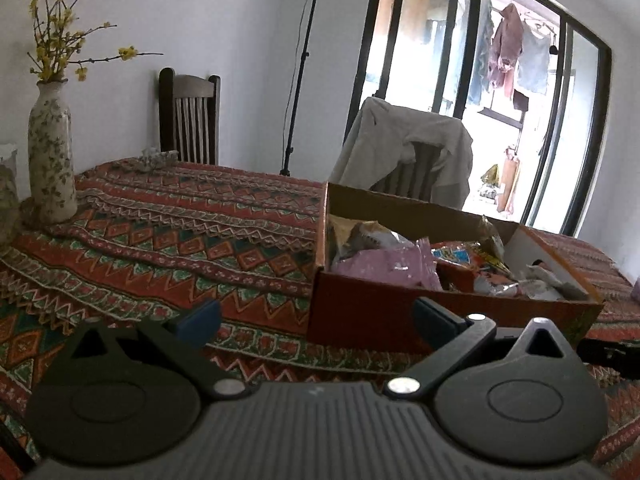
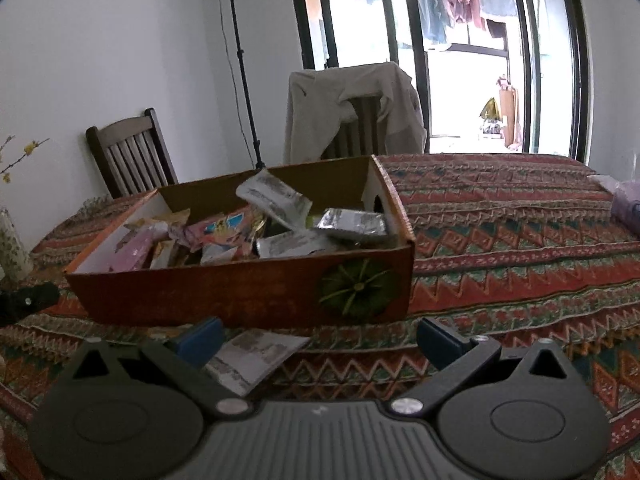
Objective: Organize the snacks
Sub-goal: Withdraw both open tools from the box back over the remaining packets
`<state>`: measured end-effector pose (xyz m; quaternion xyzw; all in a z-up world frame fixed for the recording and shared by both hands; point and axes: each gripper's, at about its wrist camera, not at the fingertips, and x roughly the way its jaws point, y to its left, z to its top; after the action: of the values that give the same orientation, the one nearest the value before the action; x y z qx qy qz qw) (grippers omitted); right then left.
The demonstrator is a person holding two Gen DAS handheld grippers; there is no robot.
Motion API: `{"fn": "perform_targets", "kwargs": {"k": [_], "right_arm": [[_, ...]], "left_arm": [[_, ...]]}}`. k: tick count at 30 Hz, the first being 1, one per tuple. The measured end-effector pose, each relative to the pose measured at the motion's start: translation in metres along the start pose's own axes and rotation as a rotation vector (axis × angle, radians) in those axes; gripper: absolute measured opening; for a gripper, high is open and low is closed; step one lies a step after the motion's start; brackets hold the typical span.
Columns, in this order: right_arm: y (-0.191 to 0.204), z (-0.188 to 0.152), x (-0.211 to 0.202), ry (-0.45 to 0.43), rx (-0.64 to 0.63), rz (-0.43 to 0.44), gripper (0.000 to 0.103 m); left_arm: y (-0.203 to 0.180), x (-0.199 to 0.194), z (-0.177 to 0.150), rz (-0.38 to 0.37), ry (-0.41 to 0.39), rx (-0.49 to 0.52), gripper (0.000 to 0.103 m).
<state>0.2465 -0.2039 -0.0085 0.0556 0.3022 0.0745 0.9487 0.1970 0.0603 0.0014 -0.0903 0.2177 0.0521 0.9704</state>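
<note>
Evidently the cardboard box (image 2: 240,292) serves as the collecting bin: it sits on the patterned tabletop (image 2: 520,240) with its top open, so packets can be dropped in from above, and it already holds a loose heap of snacks (image 2: 280,224) — pink, silver and brightly printed wrappers lying at all angles, not sorted. One flat silver-grey packet (image 2: 256,356) lies outside it on the cloth, just beside the box's near wall, which suggests it is the piece yet to go in.

In the right wrist view the right gripper (image 2: 320,340) stands wide open and holds nothing; its left blue pad sits at the packet's near corner, though whether it touches I cannot tell. The packet lies off to the left of the gap, so my guess is that a small shift that way would be needed before closing on it.

From the left wrist view, the left gripper (image 1: 316,320) is likewise spread wide and empty, low over the cloth and facing the box's near-left corner without touching it. A flowered vase (image 1: 52,160) of yellow sprigs stands well apart at the far left — clear of the work.
</note>
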Motion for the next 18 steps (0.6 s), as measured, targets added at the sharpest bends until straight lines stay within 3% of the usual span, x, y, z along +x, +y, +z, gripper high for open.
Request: {"fn": "perform_targets", "kwargs": {"k": [7, 12, 18], "right_arm": [[0.022, 0.003, 0.030, 0.068, -0.051, -0.014, 0.103], [0.026, -0.005, 0.053, 0.132, -0.020, 0.000, 0.103], [0.036, -0.015, 0.055, 0.114, -0.070, 0.010, 0.103]], "left_arm": [[0.005, 0.004, -0.001, 0.001, 0.014, -0.016, 0.103], [0.009, 0.008, -0.002, 0.017, 0.028, -0.033, 0.103], [0.009, 0.013, -0.004, 0.029, 0.041, -0.025, 0.103]]}}
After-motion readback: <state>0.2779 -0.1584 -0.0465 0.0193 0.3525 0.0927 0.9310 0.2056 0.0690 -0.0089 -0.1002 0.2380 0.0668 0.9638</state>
